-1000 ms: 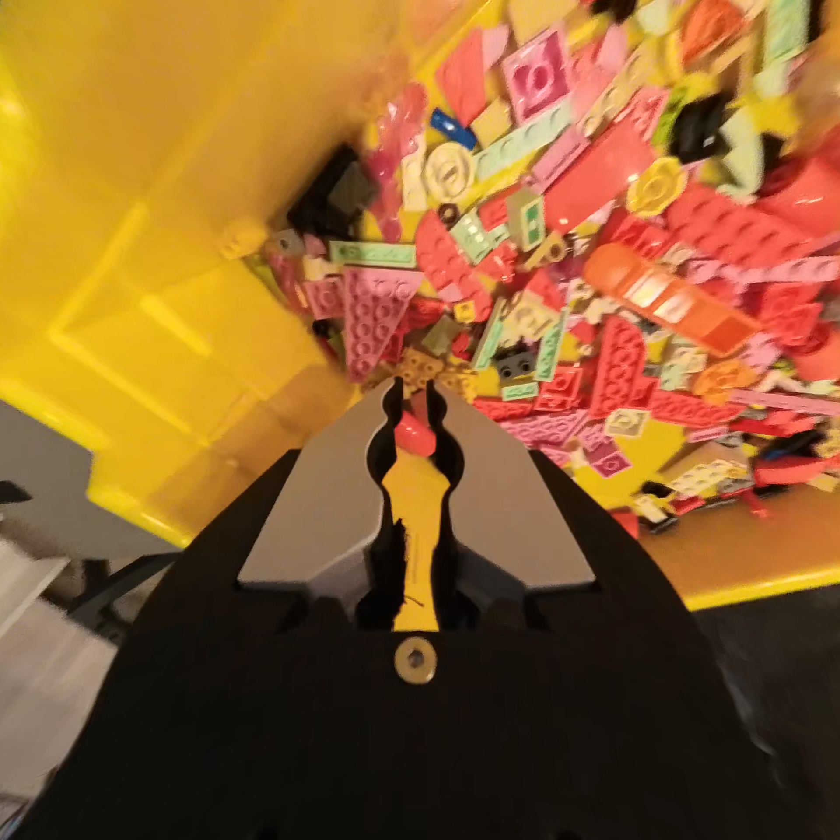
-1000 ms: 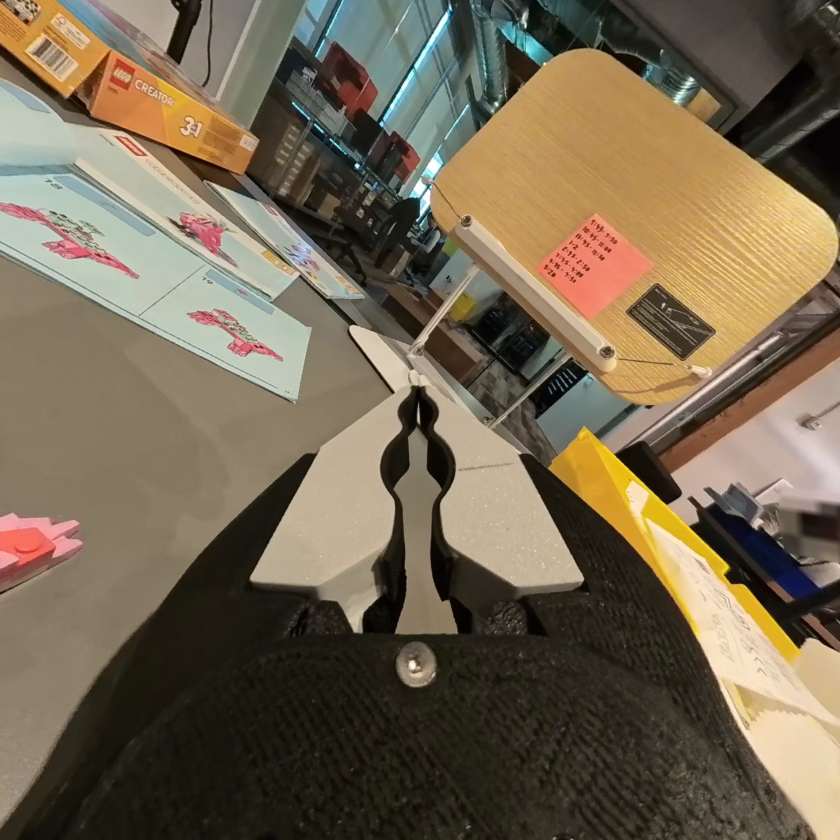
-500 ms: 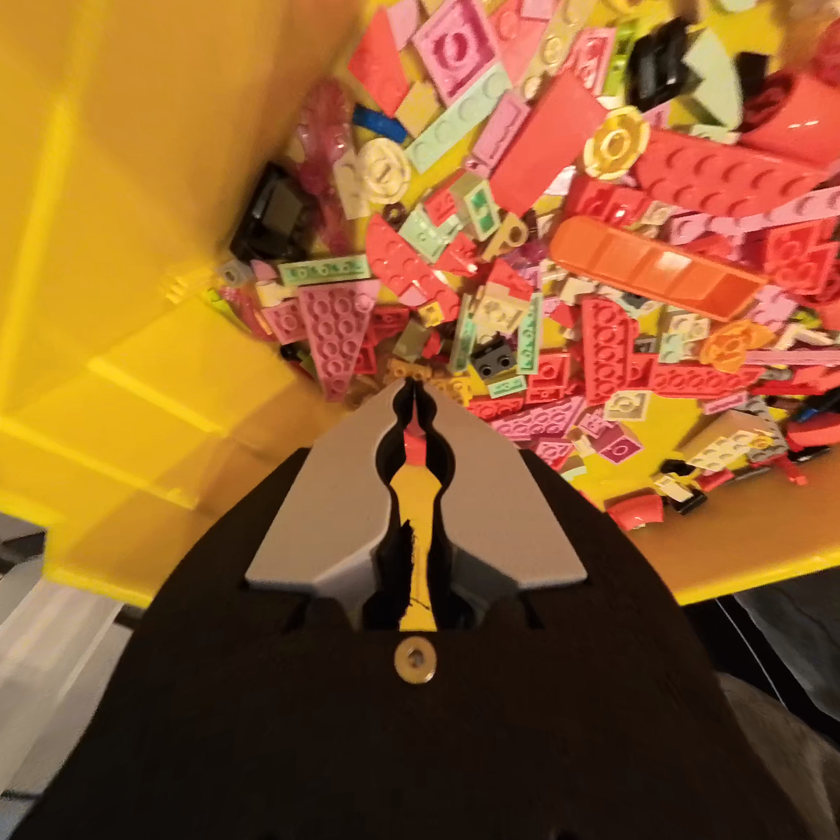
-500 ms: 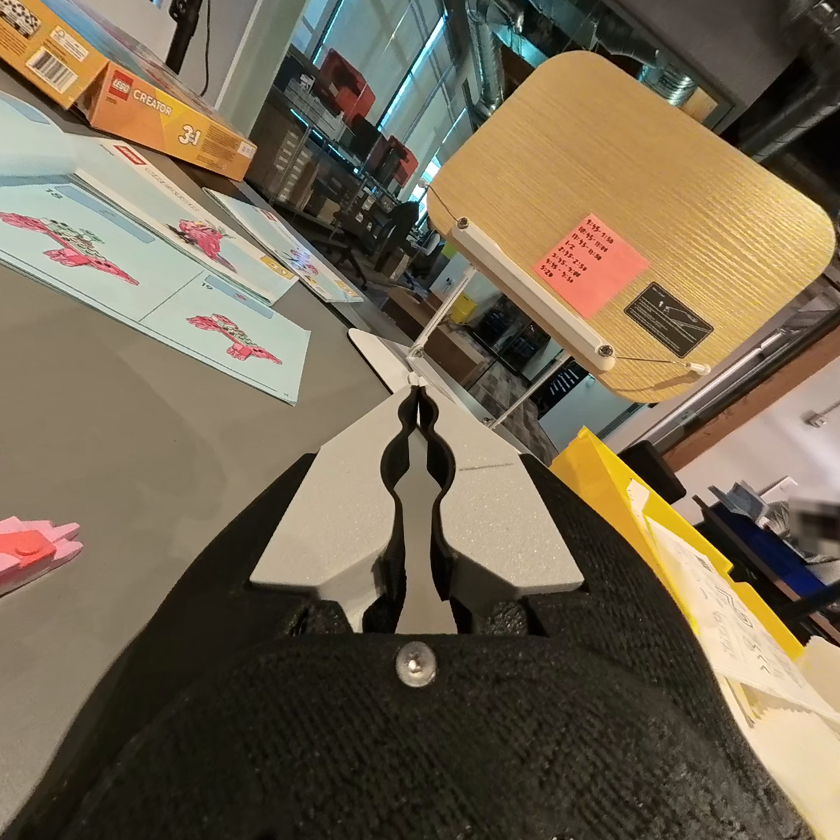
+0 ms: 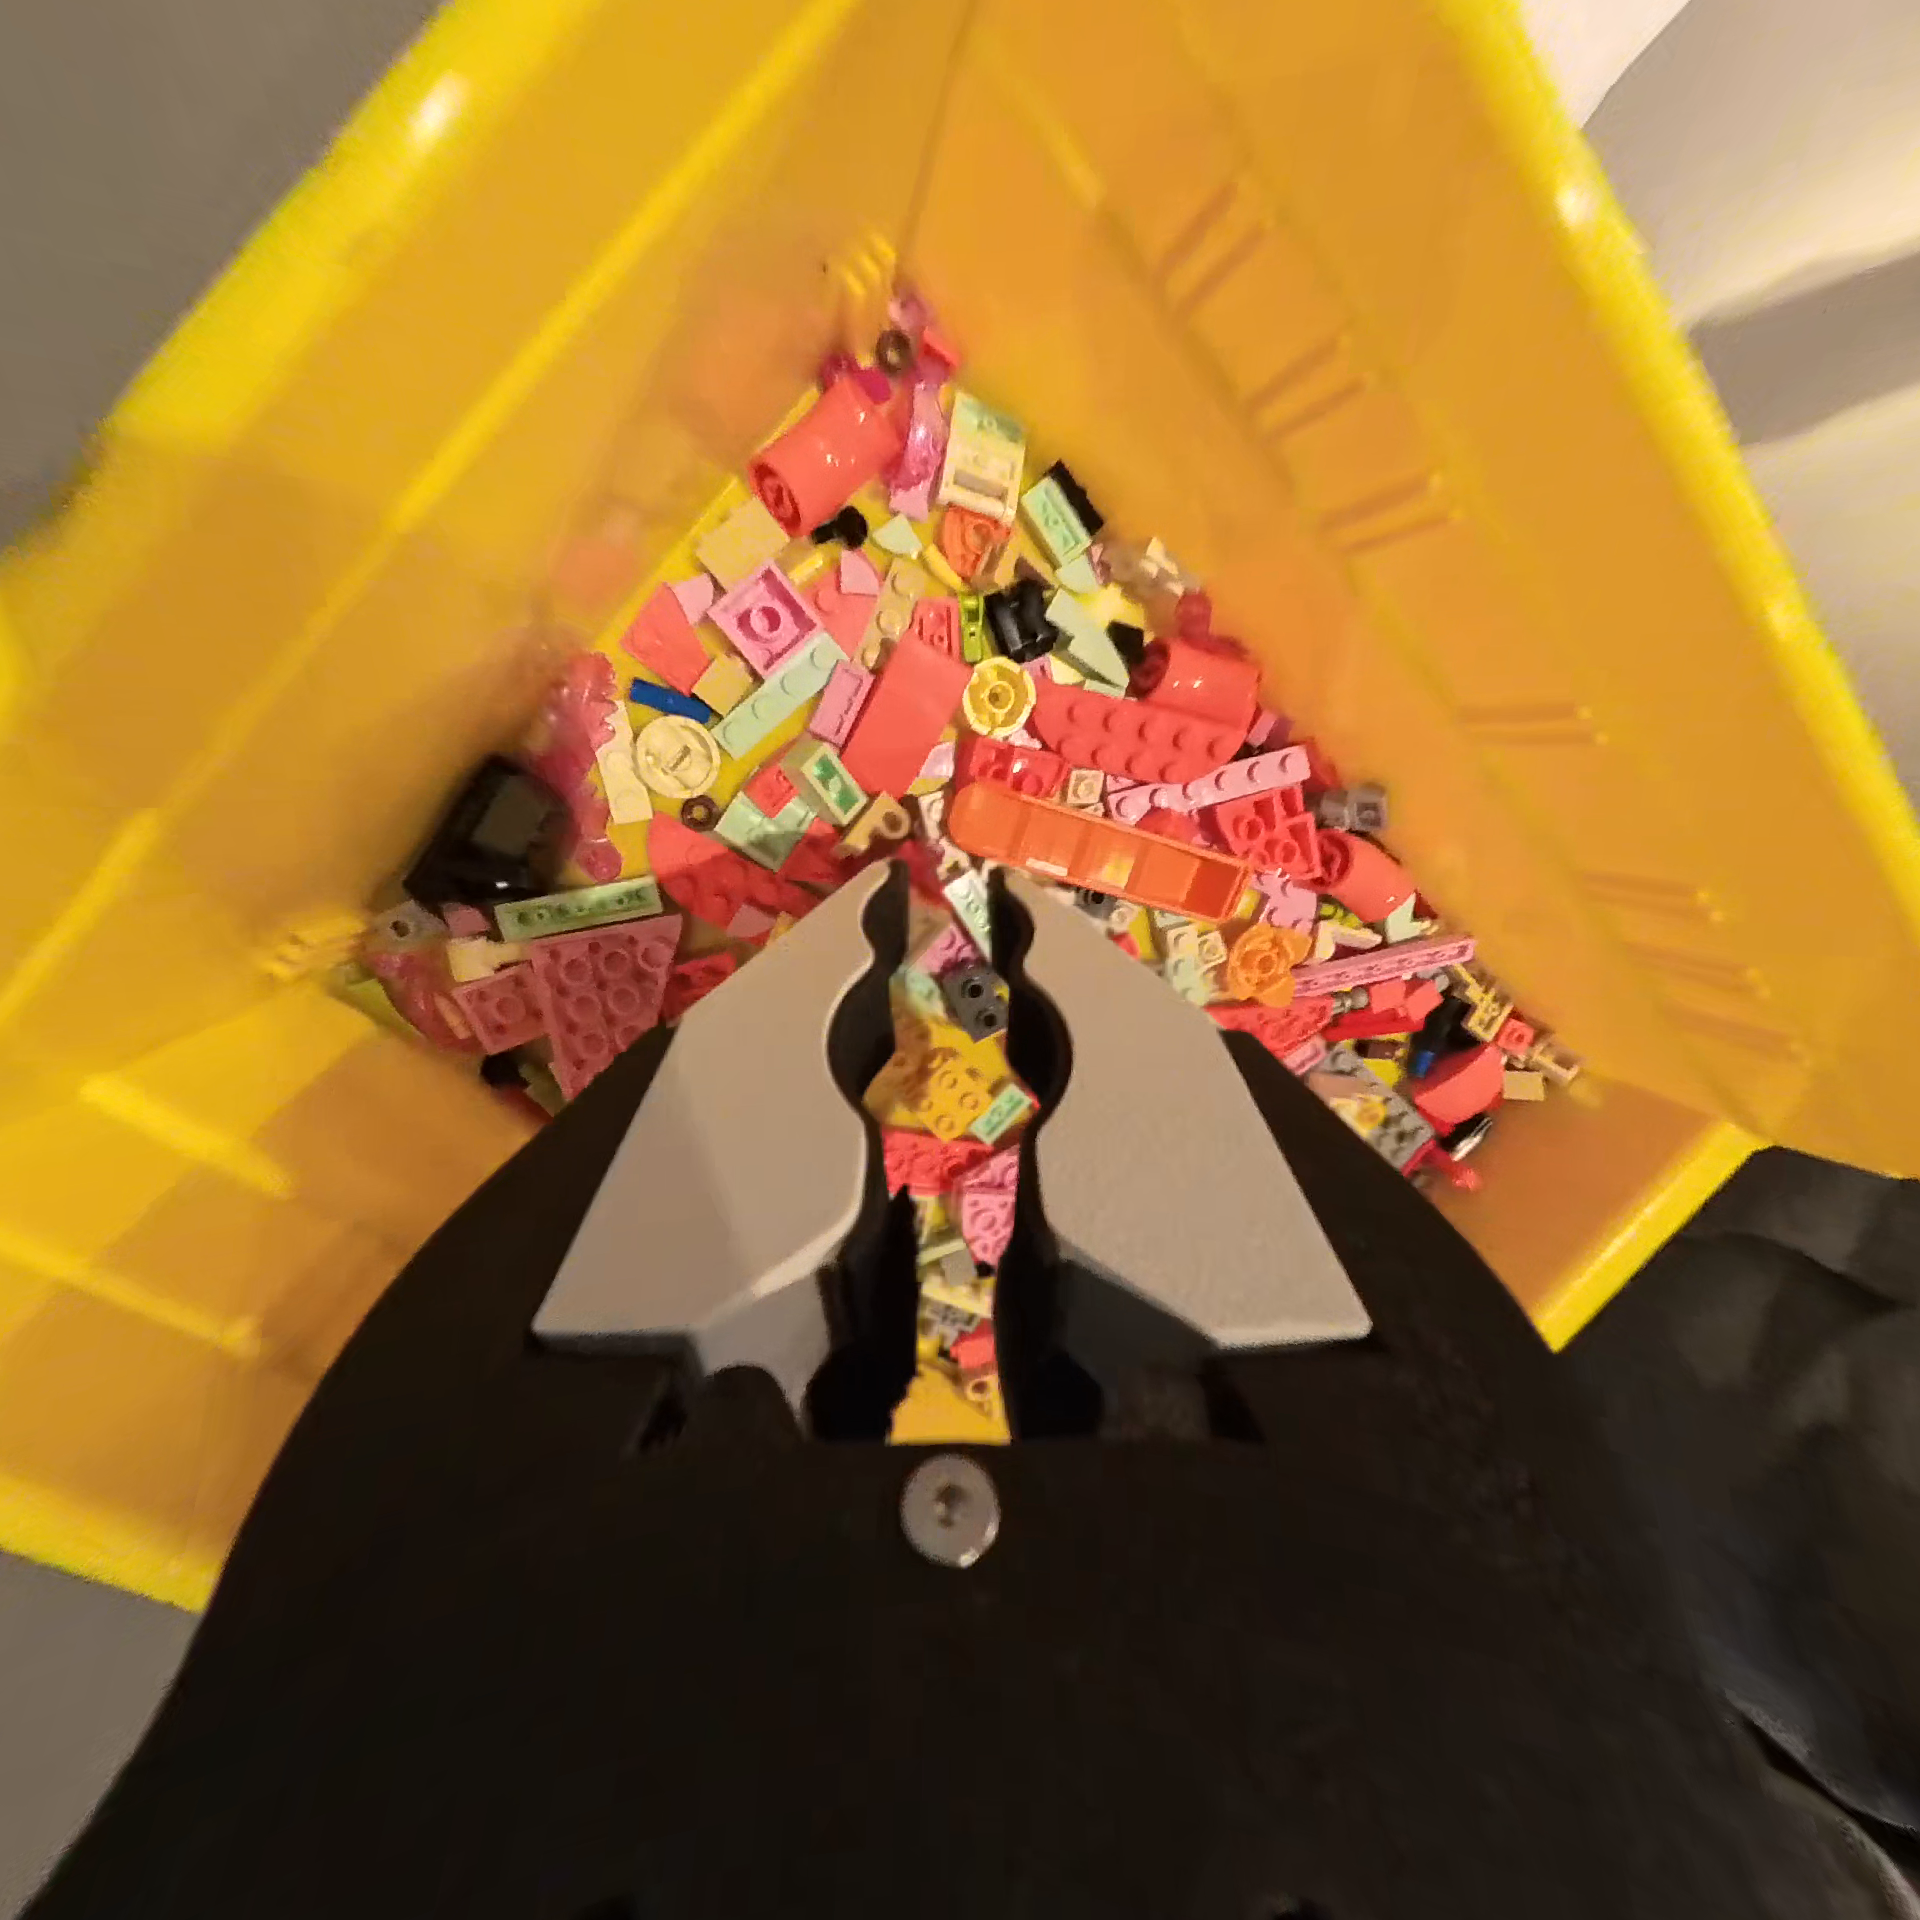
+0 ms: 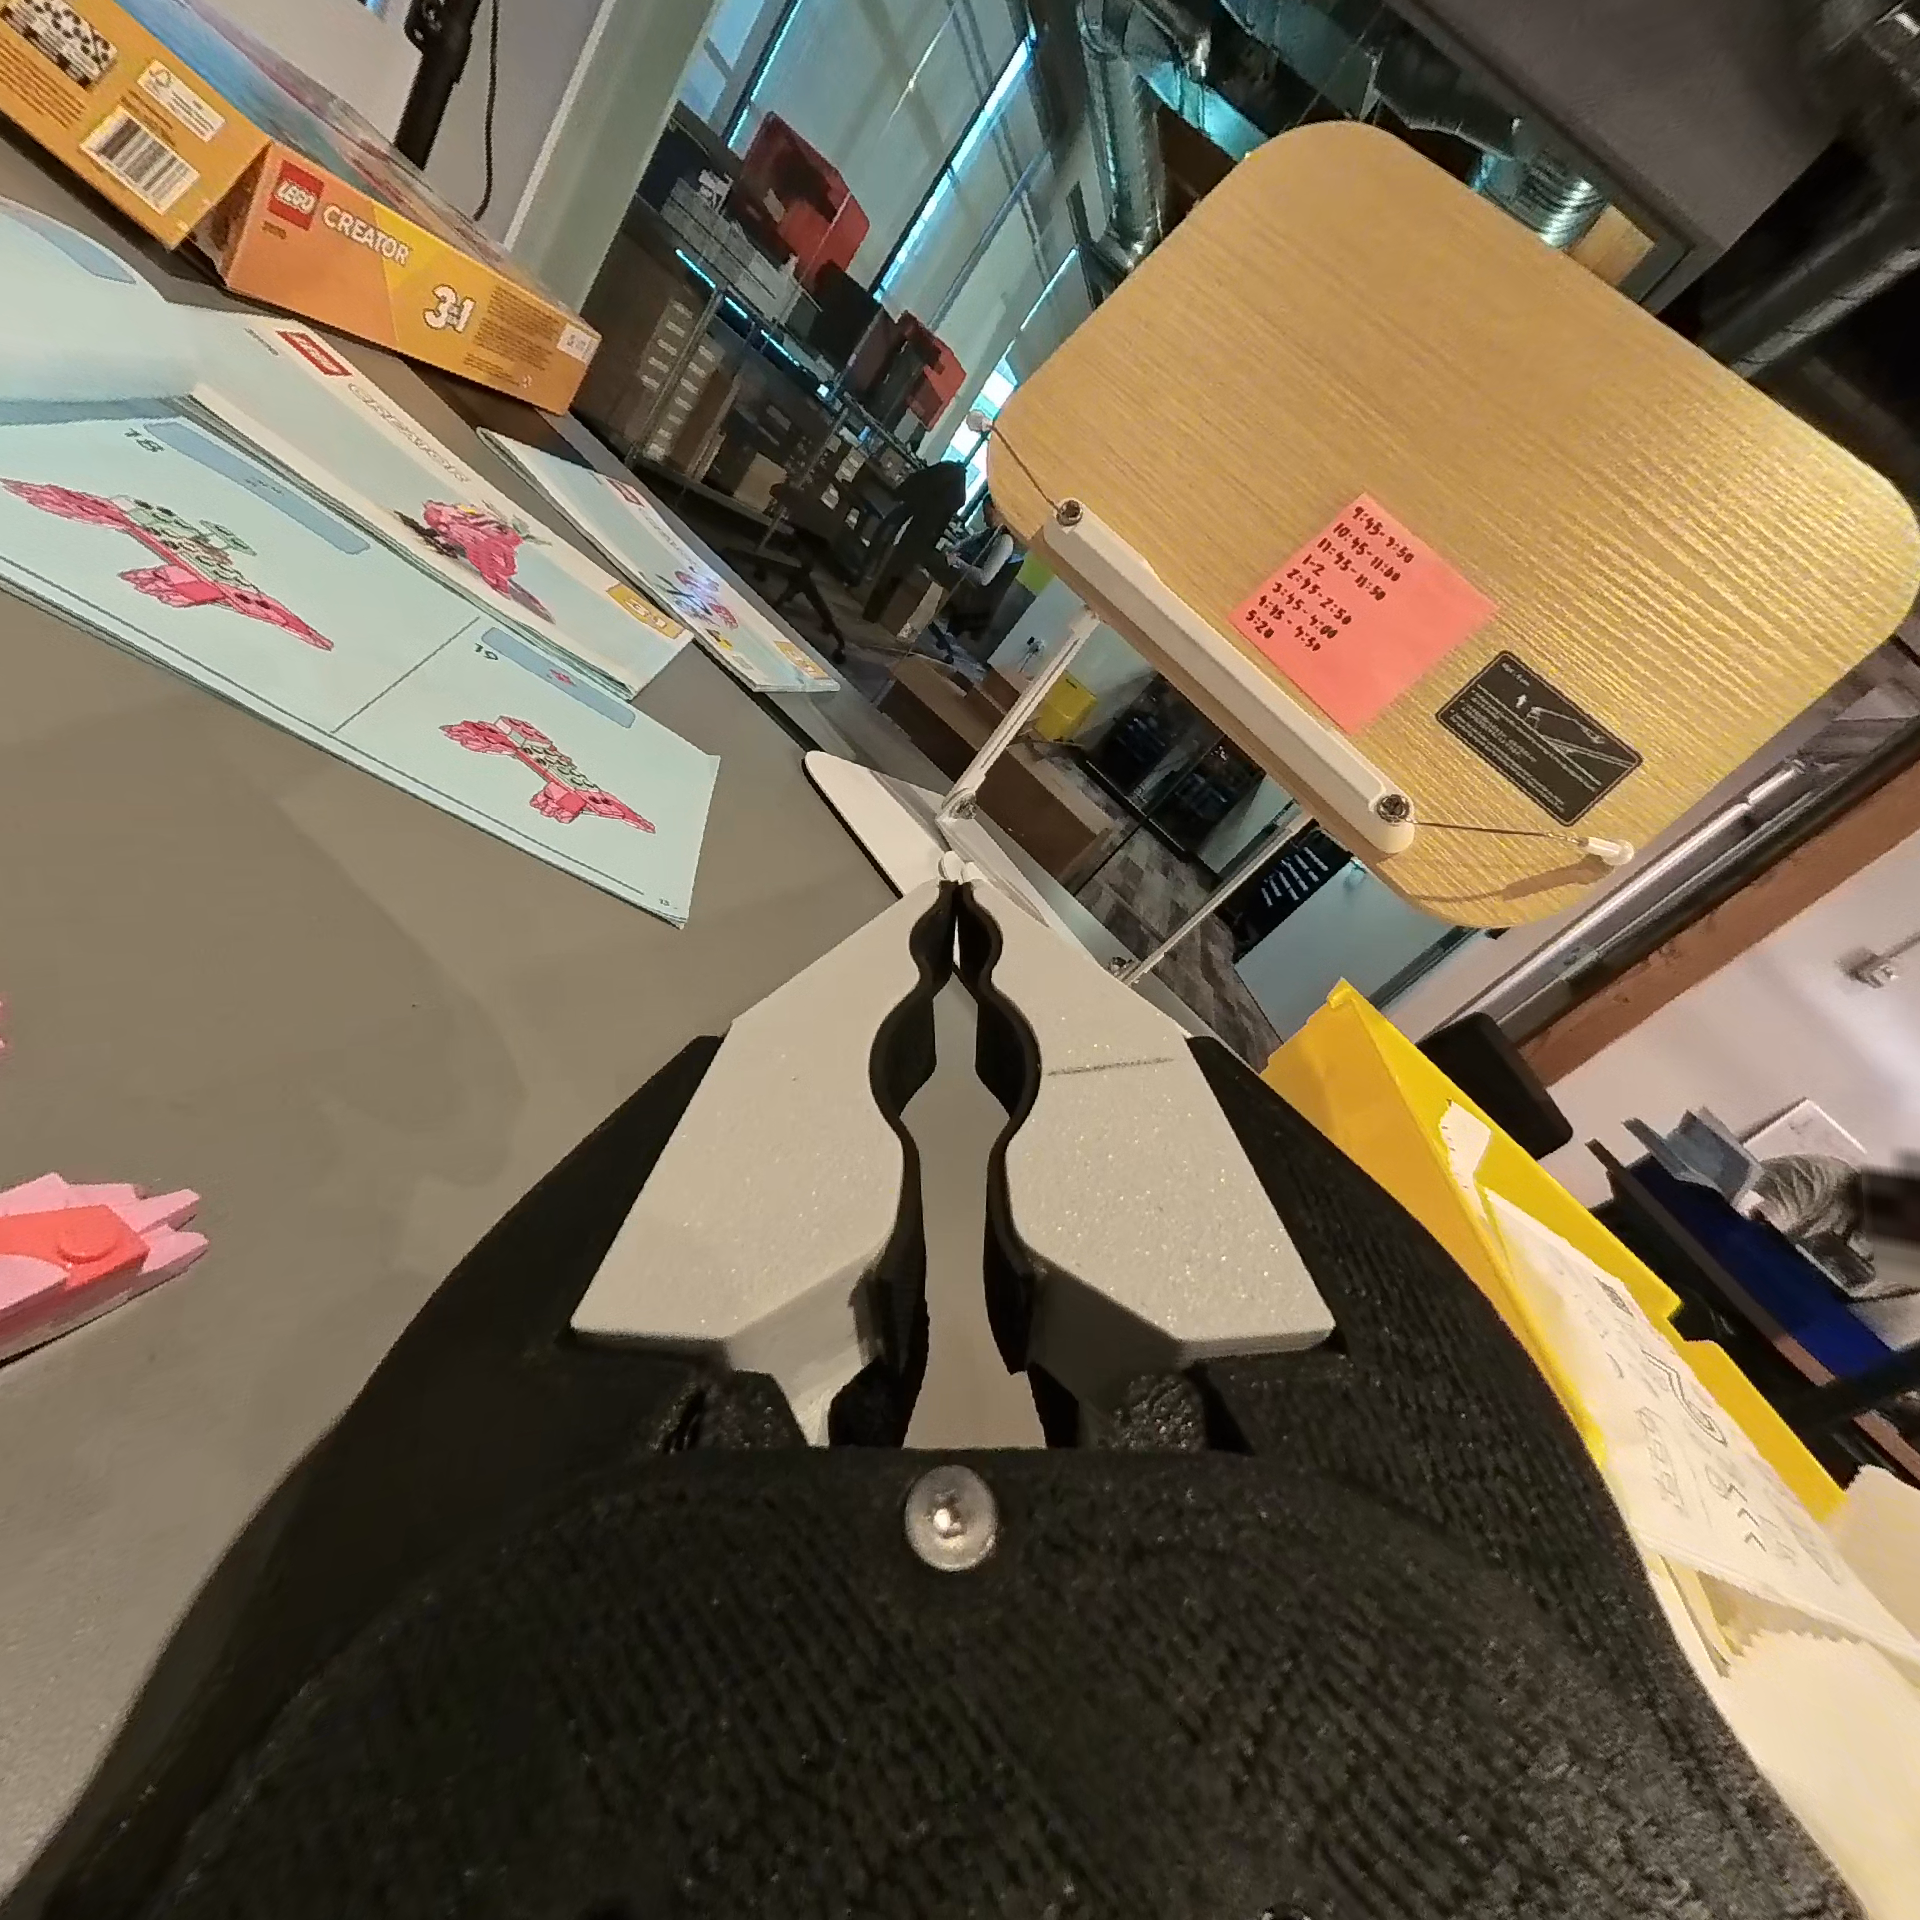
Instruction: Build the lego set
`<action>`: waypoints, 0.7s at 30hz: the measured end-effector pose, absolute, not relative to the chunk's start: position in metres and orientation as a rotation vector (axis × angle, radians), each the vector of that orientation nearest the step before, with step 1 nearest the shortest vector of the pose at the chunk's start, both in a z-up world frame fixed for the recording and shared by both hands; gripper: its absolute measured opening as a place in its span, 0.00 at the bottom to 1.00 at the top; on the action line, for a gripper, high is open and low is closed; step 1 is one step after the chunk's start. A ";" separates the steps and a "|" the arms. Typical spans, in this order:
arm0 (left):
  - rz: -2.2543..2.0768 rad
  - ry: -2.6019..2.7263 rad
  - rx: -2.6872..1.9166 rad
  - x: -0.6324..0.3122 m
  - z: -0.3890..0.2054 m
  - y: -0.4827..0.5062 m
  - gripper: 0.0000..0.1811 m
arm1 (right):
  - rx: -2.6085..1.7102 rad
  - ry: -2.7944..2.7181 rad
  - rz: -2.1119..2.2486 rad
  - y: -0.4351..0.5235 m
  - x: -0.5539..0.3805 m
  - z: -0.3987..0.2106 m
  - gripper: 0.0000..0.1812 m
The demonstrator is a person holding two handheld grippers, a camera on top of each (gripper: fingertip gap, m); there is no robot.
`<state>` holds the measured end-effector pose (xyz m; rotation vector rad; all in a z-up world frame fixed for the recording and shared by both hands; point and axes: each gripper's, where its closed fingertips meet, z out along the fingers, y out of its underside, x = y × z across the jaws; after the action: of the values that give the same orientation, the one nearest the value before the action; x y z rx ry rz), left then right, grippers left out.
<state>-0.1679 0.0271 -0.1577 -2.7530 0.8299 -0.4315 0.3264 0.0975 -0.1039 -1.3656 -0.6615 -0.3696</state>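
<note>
In the left wrist view, a yellow bin (image 5: 1299, 436) holds a heap of loose lego pieces (image 5: 914, 686) in pink, coral, mint, yellow and black. My left gripper (image 5: 948, 894) hangs above the heap with its jaws a little apart and nothing between them. A long orange piece (image 5: 1101, 857) lies just right of its tips. In the right wrist view, my right gripper (image 6: 954, 906) is shut and empty above the grey table (image 6: 260, 1039). A pink and coral partial build (image 6: 83, 1257) lies at the left edge. Open instruction booklets (image 6: 312, 644) lie farther back.
An orange lego box (image 6: 395, 281) lies at the table's far left. A tilted wooden board on a white stand (image 6: 1455, 468) rises ahead of the right gripper. The yellow bin's rim (image 6: 1382, 1122), with papers (image 6: 1683, 1475) on it, is to its right. The grippers' ends are close to 50 cm from one another.
My left gripper was closing on a red piece low in the heap; now it has risen and its jaws are apart with no piece between them. The right gripper has hardly moved.
</note>
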 end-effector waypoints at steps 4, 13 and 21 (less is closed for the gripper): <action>-0.284 0.901 -2.783 -0.178 -0.170 0.025 0.12 | -1.367 -0.667 -0.372 0.098 0.326 -0.104 0.00; -0.196 1.062 -2.761 -0.180 -0.176 0.018 0.09 | -1.372 -0.680 -0.379 0.098 0.324 -0.106 0.00; -0.030 1.120 -2.454 -0.185 -0.143 0.036 0.00 | -1.372 -0.685 -0.379 0.098 0.324 -0.106 0.00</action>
<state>-0.1846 0.0365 -0.1432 -2.4536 1.1198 -0.0302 0.3239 0.0976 -0.1064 -1.3720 -0.6846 -0.3790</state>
